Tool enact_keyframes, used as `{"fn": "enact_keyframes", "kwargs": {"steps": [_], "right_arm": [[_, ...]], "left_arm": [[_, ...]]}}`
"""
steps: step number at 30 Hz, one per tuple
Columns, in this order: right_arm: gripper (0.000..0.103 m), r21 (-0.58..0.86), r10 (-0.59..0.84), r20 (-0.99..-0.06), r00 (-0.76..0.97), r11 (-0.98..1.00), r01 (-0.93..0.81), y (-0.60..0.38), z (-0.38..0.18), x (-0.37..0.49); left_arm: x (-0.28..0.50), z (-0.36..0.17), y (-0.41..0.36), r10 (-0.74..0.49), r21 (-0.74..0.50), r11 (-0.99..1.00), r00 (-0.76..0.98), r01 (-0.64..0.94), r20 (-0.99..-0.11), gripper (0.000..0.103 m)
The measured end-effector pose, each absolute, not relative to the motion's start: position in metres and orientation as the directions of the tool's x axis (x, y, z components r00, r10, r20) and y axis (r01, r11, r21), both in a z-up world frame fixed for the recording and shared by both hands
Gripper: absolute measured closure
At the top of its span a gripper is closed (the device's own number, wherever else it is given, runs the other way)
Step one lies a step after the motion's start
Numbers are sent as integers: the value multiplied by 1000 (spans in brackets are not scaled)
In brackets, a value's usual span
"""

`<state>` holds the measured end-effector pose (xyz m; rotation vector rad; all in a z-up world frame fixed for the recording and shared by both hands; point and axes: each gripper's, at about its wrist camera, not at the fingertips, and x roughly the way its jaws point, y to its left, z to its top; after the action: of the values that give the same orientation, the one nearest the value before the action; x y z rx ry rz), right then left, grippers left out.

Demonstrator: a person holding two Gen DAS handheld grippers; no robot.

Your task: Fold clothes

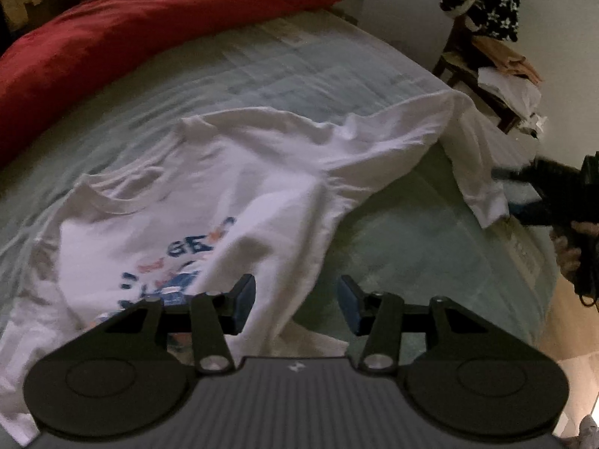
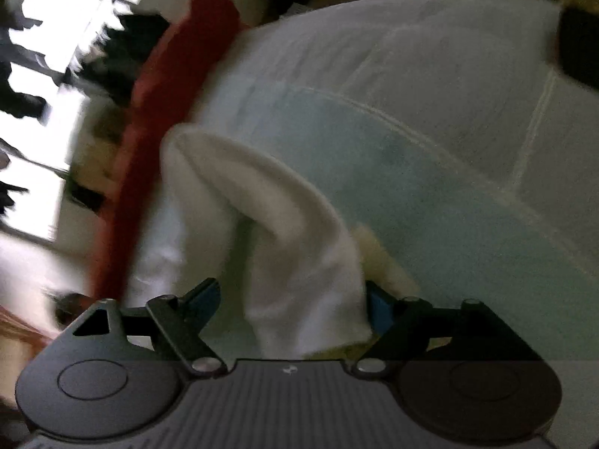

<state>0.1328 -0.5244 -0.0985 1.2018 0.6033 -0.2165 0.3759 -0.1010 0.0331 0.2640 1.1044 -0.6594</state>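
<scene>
Now both grippers' jaws apart, white shirt between.

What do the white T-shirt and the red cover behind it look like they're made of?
White T-shirt: probably cotton jersey, matte; it creases softly, has a ribbed collar and a blue printed graphic. Red cover: seemingly a thicker, plush or padded fabric with a slight sheen, bunched in rounded folds; blur leaves the weave unclear.

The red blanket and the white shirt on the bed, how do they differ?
The red blanket is plain; the white shirt carries a blue print on its chest. The blanket lies bunched in a long roll along the far edge of the bed, while the shirt is spread across the middle with one sleeve trailing toward the near edge. Both are soft cloth resting on the bed.
</scene>
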Motion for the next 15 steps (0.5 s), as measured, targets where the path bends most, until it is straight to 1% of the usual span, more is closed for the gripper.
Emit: {"fn": "enact_keyframes", "kwargs": {"steps": [1, 3, 5, 6, 7, 8, 9, 11, 15], "right_arm": [[17, 836, 175, -500, 848, 353, 420, -526, -100, 134], [19, 862, 199, -465, 862, 323, 390, -530, -112, 133], [29, 887, 220, -431, 875, 281, 366, -537, -128, 127], [47, 897, 229, -416, 880, 260, 357, -540, -136, 123], [80, 896, 229, -428, 875, 237, 376, -545, -144, 117], [97, 894, 230, -439, 869, 214, 395, -549, -151, 112], [97, 895, 239, -441, 865, 190, 404, -550, -158, 108], [97, 886, 246, -458, 854, 211, 414, -550, -155, 113], [97, 852, 258, -517, 816, 249, 461, -547, -145, 121]], "left_arm": [[375, 29, -105, -361, -127, 778, 272, 615, -892, 54], [373, 21, -115, -341, -113, 776, 263, 620, -902, 54], [370, 15, -124, -316, -92, 780, 263, 619, -912, 54], [369, 12, -128, -314, -96, 783, 257, 614, -914, 54], [368, 10, -133, -314, -104, 786, 249, 610, -916, 54], [367, 7, -137, -315, -110, 787, 241, 608, -918, 54], [366, 4, -143, -310, -110, 787, 235, 607, -921, 54], [363, -3, -155, -302, -111, 789, 223, 605, -927, 54], [360, -13, -178, -297, -127, 798, 201, 589, -934, 54]]}}
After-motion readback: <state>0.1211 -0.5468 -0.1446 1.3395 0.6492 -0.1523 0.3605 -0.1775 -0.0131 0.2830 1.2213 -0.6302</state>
